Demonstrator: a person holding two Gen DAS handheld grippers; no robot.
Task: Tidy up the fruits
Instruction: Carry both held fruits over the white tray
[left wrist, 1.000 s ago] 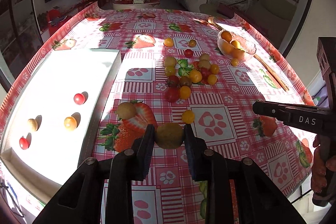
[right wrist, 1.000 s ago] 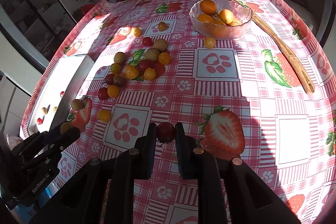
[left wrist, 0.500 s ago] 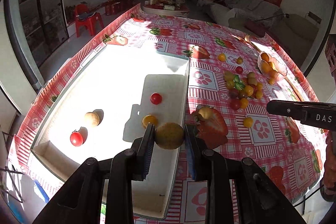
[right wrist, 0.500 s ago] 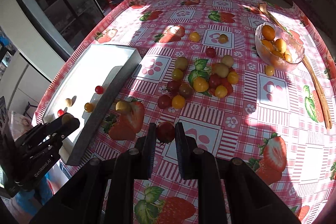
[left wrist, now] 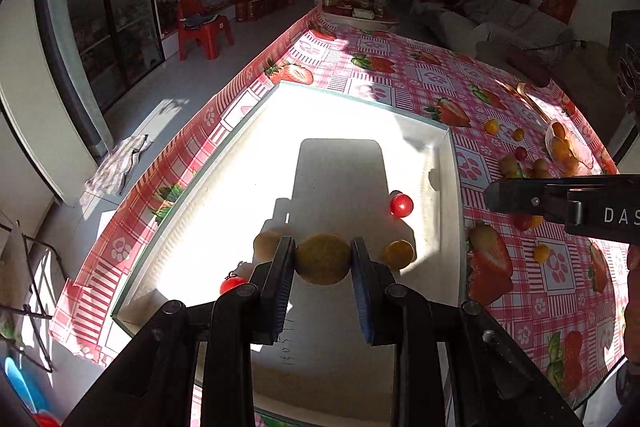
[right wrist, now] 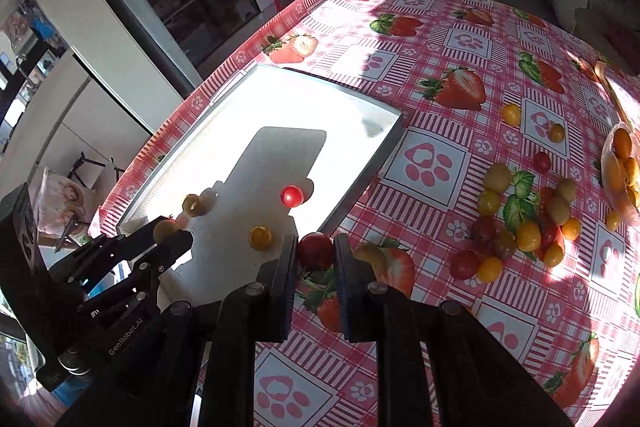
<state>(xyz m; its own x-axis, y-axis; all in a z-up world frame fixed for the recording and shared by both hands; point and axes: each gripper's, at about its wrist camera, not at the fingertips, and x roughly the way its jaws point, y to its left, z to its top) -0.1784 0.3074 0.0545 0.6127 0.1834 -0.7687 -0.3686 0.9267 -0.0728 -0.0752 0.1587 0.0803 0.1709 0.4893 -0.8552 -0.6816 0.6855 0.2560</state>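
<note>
Holding a yellow-green fruit (left wrist: 323, 259), the left claw (left wrist: 323, 261) was clamped on it above the white tray (left wrist: 451, 163). Right claw (right wrist: 316, 251) was clamped on a dark red tomato (right wrist: 315, 250), over the counter (right wrist: 436, 39) just beside the tray's near edge. Tray floor carried a red tomato (left wrist: 401, 205), an orange one (left wrist: 398, 254), a pale one (left wrist: 266, 245) and another red one (left wrist: 231, 284). Loose fruit pile (right wrist: 524, 223) lay on the tablecloth, well apart from the tray.

Red plastic chair (left wrist: 204, 29) beside strawberry-print tablecloth (left wrist: 408, 75).
</note>
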